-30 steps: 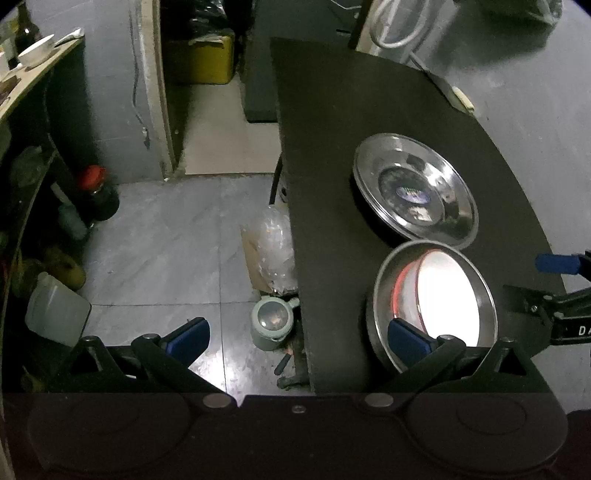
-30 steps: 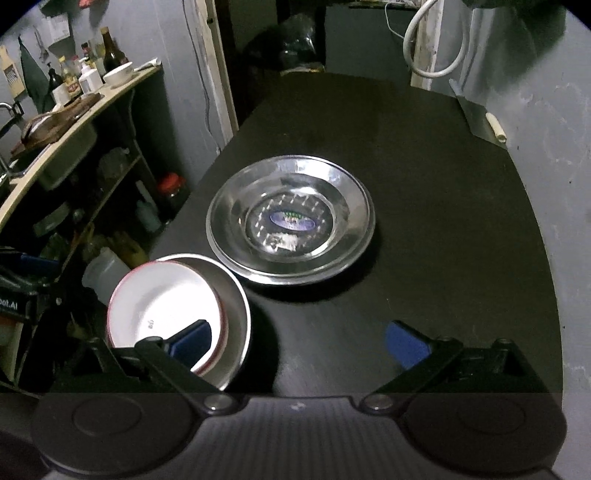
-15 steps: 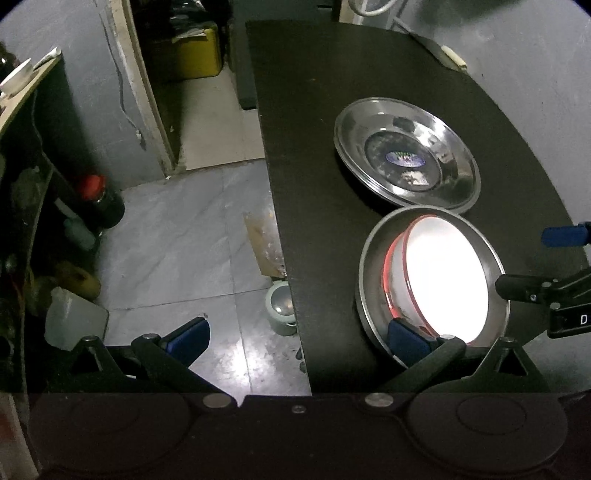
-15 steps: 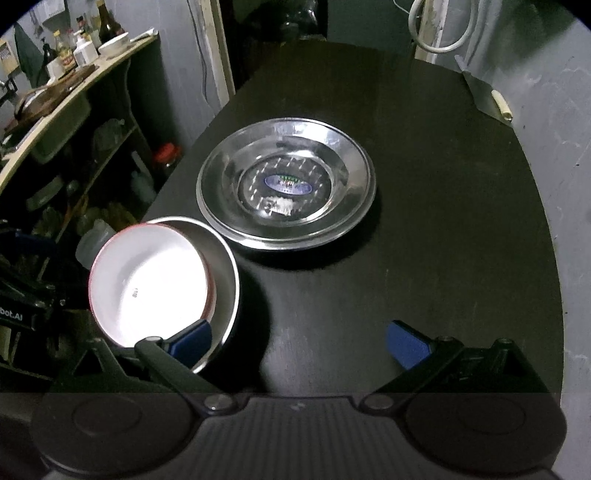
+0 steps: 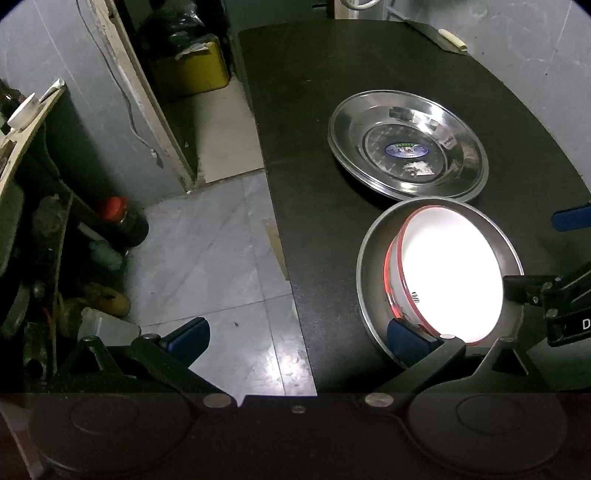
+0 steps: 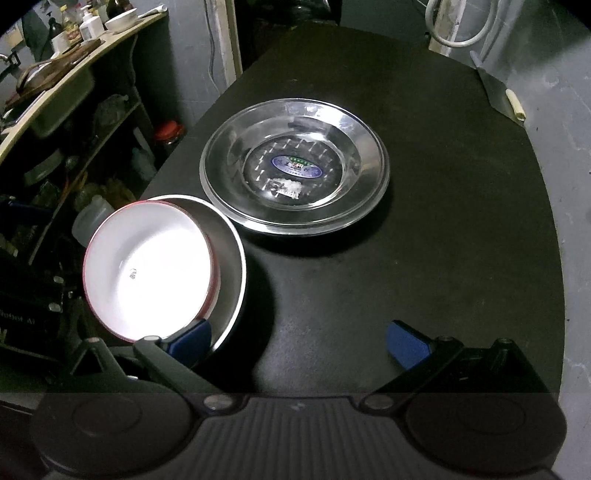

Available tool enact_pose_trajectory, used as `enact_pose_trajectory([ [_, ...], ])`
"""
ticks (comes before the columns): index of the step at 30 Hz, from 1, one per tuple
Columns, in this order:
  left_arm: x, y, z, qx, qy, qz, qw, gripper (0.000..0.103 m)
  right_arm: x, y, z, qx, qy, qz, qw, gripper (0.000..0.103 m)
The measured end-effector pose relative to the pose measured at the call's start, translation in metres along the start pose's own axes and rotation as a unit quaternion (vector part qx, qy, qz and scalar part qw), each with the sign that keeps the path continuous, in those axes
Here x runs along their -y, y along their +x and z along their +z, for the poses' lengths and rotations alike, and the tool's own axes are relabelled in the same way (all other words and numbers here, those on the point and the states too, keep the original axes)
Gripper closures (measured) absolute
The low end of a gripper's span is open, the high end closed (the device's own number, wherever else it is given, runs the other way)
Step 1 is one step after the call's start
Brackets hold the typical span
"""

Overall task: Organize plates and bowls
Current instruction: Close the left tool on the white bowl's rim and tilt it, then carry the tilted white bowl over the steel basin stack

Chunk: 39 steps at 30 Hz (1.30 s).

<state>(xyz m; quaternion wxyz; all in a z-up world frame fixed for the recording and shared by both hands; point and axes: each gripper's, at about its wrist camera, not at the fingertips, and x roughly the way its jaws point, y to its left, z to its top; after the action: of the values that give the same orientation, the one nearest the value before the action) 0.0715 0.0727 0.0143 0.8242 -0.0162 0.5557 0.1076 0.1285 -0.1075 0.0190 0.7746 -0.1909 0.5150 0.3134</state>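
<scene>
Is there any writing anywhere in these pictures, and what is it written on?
"obot AI": partly cut off, on the left gripper body at the edge of the right wrist view.
"D": cut off, on the right gripper body in the left wrist view.
Blue oval sticker in the steel plate: print too small to read.
Small mark inside the white bowl: unreadable.
Bottle labels on the shelf: too blurred.

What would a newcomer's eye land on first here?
The glaring white bowl with a red rim, nested tilted inside a steel bowl at the black table's near-left edge. Behind it sits a wide steel plate with a blue sticker at its centre.
</scene>
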Motion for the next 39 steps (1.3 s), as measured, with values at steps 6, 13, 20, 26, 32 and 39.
enact_pose_trajectory([
  [6, -0.001, -0.001, 0.000, 0.001, 0.001, -0.009, 1.0000, 0.008, 0.000, -0.002, 0.000, 0.006, -0.010, 0.005, 1.000, 0.008],
  [13, -0.003, -0.002, 0.001, -0.004, -0.018, -0.044, 0.9989, 0.026, -0.005, -0.008, 0.000, 0.009, -0.022, 0.022, 0.999, 0.026],
  [20, -0.005, -0.001, 0.000, -0.004, -0.035, -0.086, 0.9957, 0.052, 0.004, -0.003, 0.002, -0.013, 0.023, 0.061, 0.998, 0.037],
  [26, 0.000, 0.000, -0.001, -0.008, -0.036, -0.109, 0.9933, 0.070, -0.004, 0.001, 0.003, -0.019, 0.014, 0.096, 0.995, 0.066],
  [32, 0.000, 0.002, 0.000, -0.012, -0.037, -0.122, 0.9918, 0.075, -0.006, 0.005, 0.006, -0.027, 0.013, 0.115, 0.993, 0.074],
  [39, 0.006, 0.008, 0.001, -0.017, -0.026, -0.133, 0.9906, 0.082, -0.008, 0.010, 0.007, -0.030, 0.008, 0.125, 0.992, 0.077],
])
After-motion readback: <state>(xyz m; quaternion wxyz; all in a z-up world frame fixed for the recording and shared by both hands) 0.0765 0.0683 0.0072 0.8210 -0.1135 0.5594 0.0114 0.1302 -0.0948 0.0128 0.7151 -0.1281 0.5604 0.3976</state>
